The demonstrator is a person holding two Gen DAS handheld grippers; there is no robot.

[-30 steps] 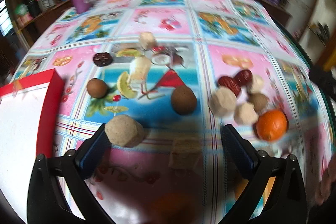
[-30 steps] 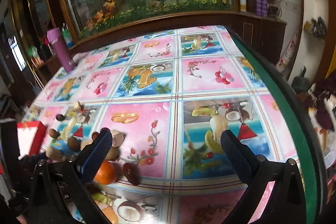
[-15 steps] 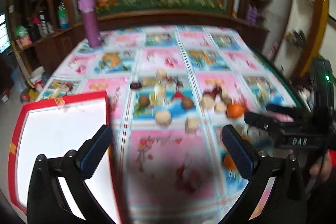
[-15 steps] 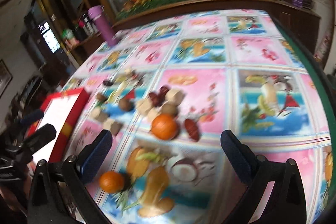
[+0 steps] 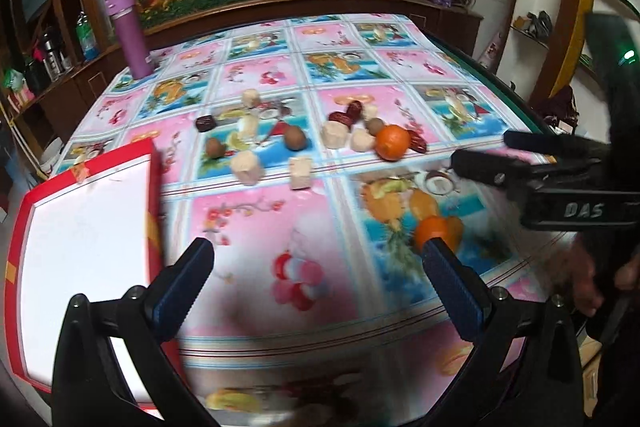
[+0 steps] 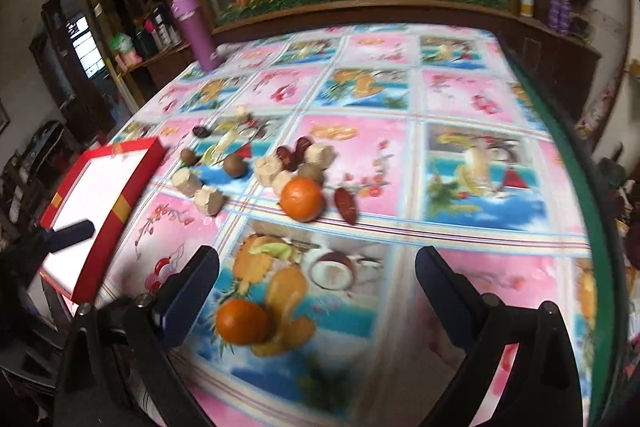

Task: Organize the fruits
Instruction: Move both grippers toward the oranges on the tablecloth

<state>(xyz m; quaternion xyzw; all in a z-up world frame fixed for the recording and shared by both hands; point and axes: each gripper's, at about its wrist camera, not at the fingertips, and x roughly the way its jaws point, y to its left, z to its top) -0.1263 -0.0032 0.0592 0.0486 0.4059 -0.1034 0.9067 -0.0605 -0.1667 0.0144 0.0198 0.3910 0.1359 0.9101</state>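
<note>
Several fruits lie in the middle of the patterned tablecloth: an orange [image 5: 392, 142] [image 6: 301, 198], a second orange [image 5: 434, 231] [image 6: 241, 320] nearer the front, red dates [image 5: 347, 114] [image 6: 292, 155], brown round fruits [image 5: 295, 137] [image 6: 234, 165] and beige blocks [image 5: 248, 167] [image 6: 208, 199]. A red box with a white inside [image 5: 80, 227] [image 6: 96, 187] sits at the left. My left gripper [image 5: 316, 291] is open and empty above the front of the table. My right gripper [image 6: 316, 291] is open and empty; it also shows in the left wrist view [image 5: 484, 155], right of the oranges.
A purple bottle [image 5: 130, 33] [image 6: 196, 31] stands at the table's far left corner. The table's green edge [image 6: 576, 187] runs along the right. Wooden cabinets and a flower mural stand behind the table.
Both grippers have pulled back and up from the fruit cluster, so the whole table and the red box show. Both jaws stay open and empty.
</note>
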